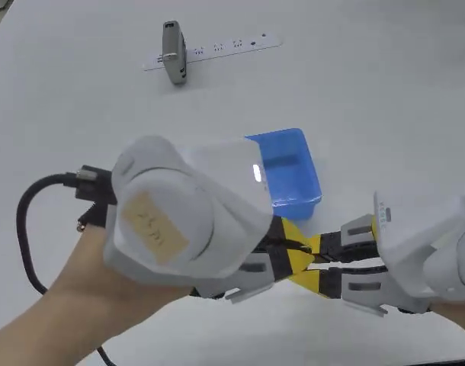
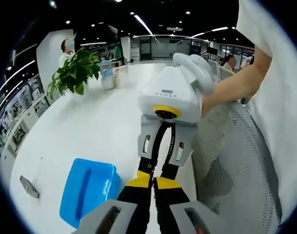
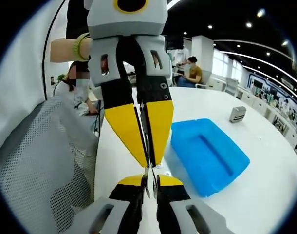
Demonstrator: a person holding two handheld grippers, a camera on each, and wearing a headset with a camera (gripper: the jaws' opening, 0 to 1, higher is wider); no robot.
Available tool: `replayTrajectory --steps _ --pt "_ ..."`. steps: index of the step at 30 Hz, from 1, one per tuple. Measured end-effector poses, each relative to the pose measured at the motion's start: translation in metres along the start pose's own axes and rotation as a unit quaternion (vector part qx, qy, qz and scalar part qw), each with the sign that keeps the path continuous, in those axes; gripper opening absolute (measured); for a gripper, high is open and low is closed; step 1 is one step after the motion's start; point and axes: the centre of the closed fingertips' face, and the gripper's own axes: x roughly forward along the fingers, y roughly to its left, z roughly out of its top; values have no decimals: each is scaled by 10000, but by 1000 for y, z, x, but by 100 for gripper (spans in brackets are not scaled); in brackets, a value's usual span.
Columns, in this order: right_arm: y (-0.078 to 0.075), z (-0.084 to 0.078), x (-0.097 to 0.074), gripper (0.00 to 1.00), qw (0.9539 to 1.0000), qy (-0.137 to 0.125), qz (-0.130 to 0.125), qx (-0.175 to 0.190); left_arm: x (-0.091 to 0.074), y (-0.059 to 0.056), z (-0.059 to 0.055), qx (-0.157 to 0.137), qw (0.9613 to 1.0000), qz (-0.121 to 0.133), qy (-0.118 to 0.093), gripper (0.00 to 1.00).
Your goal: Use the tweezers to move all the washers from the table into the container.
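You're holding both hand-held grippers nose to nose over the white surface (image 1: 370, 99), tips meeting just in front of the blue container (image 1: 292, 174). Your left hand-held gripper (image 2: 153, 184) is pointing across at the other one, jaws drawn together with only a slit between them; whether they're pinching anything I cannot tell. Your right hand-held gripper (image 3: 150, 187) is clamping its jaws on a thin metal strip, the tweezers (image 3: 149, 171) by the look of it, which is reaching up towards the left yellow tips. The container is sitting flat and open on the surface, just beside the meeting tips. Farther back, a power strip (image 1: 225, 47) is lying with a grey adapter (image 1: 174, 52) on it.
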Motion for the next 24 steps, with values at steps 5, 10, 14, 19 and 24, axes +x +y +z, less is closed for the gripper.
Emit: replayTrajectory --steps 5,10,14,19,24 --pt "-4 -2 4 6 10000 6 -22 17 0 5 -4 48 10000 2 62 0" --pt "-5 -3 5 6 9999 -19 33 98 4 5 -2 134 9997 -113 146 0" --pt "-5 -7 7 5 9998 9 79 172 9 5 -1 119 9997 -215 66 0" --pt "-6 -6 6 4 9995 -67 84 297 10 9 0 84 9997 -233 56 0" --pt "-8 -9 4 3 9995 65 -1 301 -1 18 11 -260 9986 182 -413 8"
